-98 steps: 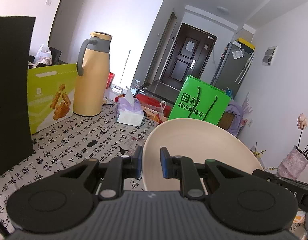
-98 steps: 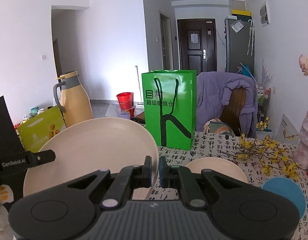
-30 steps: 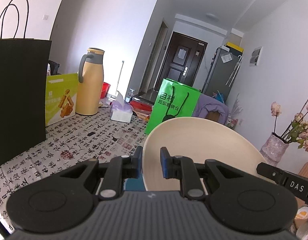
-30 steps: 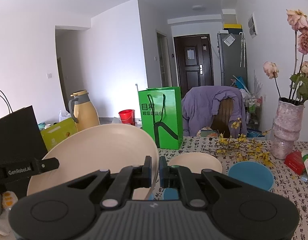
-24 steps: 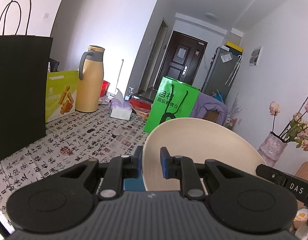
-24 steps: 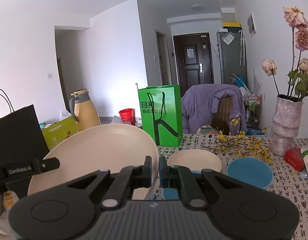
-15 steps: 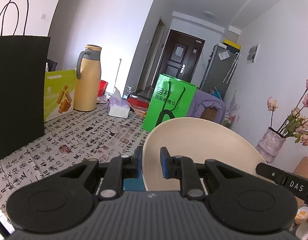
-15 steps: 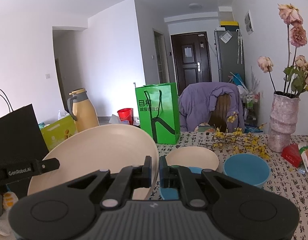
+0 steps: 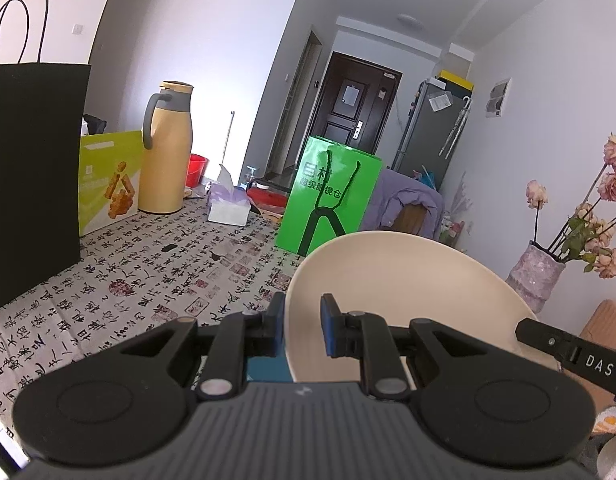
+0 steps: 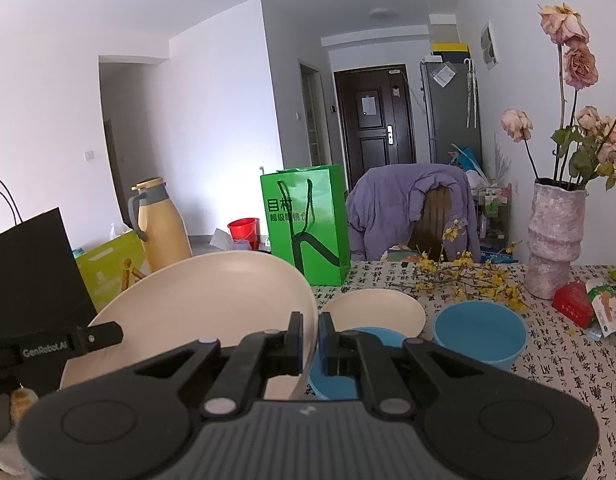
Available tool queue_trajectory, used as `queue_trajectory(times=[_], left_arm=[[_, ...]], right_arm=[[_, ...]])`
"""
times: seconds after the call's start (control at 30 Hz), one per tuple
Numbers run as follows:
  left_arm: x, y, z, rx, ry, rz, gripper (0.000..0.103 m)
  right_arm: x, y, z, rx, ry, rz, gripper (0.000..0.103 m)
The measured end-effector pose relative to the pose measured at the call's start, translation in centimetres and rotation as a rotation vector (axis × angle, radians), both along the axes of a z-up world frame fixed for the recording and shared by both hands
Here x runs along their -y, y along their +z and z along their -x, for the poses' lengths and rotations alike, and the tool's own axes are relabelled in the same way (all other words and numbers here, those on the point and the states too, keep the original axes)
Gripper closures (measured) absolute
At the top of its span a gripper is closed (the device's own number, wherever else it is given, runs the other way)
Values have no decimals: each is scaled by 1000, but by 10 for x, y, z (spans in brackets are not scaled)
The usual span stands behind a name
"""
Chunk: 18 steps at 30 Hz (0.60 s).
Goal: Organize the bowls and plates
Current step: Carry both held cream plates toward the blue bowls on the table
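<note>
A large cream plate (image 9: 408, 300) is held tilted above the table by both grippers. My left gripper (image 9: 302, 324) is shut on its left rim. My right gripper (image 10: 310, 340) is shut on the right rim of the same plate (image 10: 204, 304). On the table beyond lie a second cream plate (image 10: 378, 310), a light blue bowl (image 10: 480, 334) to its right, and another blue bowl (image 10: 348, 360) partly hidden behind my right fingers. A teal patch (image 9: 266, 368) shows under my left fingers; I cannot tell what it is.
A green paper bag (image 10: 308, 224) stands at the table's far edge. A black bag (image 9: 32, 176), a yellow-green box (image 9: 108, 180), a tan jug (image 9: 168, 148) and a tissue box (image 9: 228, 206) line the left. A vase of roses (image 10: 556, 240), yellow twigs (image 10: 464, 276) and a small red box (image 10: 572, 304) are at the right.
Both grippers have drawn back from the green bag with the plate since the oldest frames, bringing the vase and blue bowls into view. Over the last second the scene has barely shifted.
</note>
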<state>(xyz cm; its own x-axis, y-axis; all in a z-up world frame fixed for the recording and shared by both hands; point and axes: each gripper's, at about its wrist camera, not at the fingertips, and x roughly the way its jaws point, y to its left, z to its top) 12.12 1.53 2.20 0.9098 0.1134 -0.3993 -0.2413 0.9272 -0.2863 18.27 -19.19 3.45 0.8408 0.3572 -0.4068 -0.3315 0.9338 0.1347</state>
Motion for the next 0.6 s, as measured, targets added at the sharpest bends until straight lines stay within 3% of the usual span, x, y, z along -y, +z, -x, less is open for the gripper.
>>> queue_trajectory(times=[0.6], left_arm=[[12,-11,6,-9,-30,-26,85]], right_arm=[[14,-20,8,-17,-19,-13,95]])
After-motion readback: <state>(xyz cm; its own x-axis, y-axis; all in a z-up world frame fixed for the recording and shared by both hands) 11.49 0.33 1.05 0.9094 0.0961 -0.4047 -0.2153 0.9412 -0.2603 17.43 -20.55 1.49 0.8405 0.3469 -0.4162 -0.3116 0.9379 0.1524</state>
